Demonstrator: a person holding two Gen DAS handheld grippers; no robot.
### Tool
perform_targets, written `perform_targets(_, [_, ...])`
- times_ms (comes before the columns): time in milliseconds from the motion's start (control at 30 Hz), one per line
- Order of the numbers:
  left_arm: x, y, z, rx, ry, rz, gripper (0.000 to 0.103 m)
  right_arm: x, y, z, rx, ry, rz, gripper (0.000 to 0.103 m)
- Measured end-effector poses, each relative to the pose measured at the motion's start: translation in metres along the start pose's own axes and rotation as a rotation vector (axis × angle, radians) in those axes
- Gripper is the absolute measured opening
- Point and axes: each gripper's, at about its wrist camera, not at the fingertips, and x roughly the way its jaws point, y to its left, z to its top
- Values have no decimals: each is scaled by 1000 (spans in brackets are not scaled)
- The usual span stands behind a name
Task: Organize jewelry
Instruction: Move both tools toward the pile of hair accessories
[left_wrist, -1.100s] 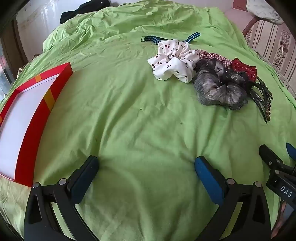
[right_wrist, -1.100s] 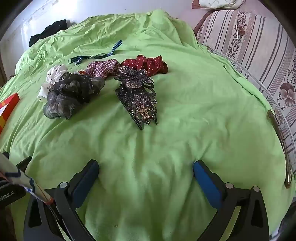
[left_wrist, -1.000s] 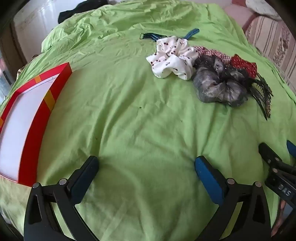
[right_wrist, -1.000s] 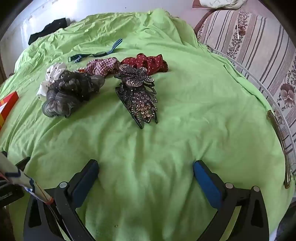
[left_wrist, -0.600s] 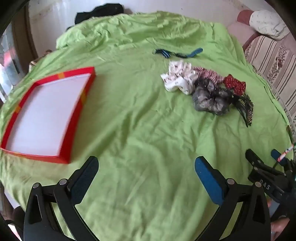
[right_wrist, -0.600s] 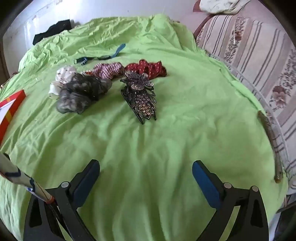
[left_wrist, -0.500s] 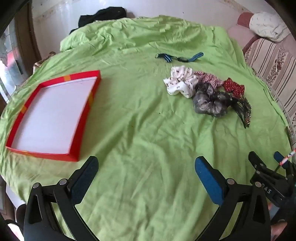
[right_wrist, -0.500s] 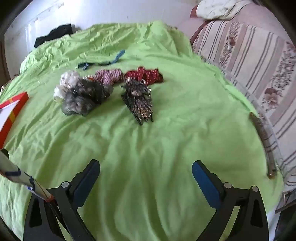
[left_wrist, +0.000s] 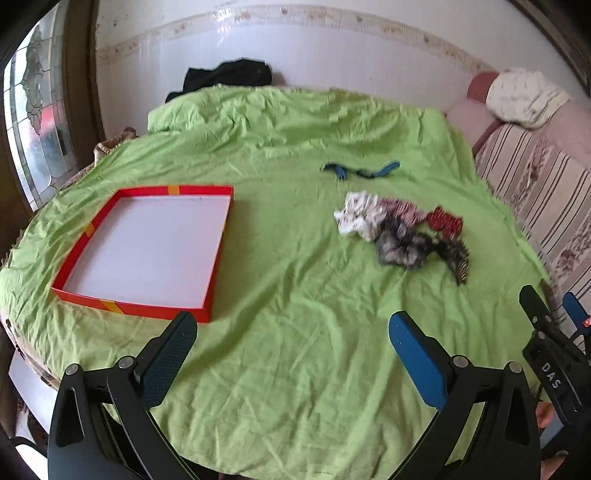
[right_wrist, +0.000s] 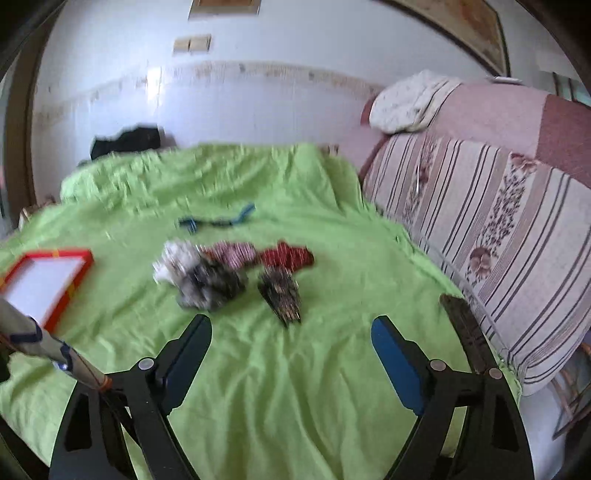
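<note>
While right view crops red tray (right_wrist: 79, 280), left shows whole.

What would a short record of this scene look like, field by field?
surface: green sheet over a bed
container: red tray, white inside, nothing in it
pile: white scrunchie, grey scrunchie, red scrunchie, checked scrunchie, rhinestone hair claw
apart from pile: blue band, farther back
left tool: open, holding nothing
right tool: open, holding nothing
beside bed: striped sofa
</note>
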Motion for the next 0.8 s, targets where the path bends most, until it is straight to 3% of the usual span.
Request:
perform_targets(200, [-36,4,7,4,-68,-3,103,-24,-5,9,105,-4,115,91])
perform_targets(467, [-43,3,6,27,-63,26,103,-26,-10,-4,113,43,85,91])
perform_targets(733, [9,46,15,-18,38,59,103,0,-12,-32,116,150,82,91])
perform_targets(800, [37,61,22,-21,85,83,97,8,-10,-35,107,161,67,91])
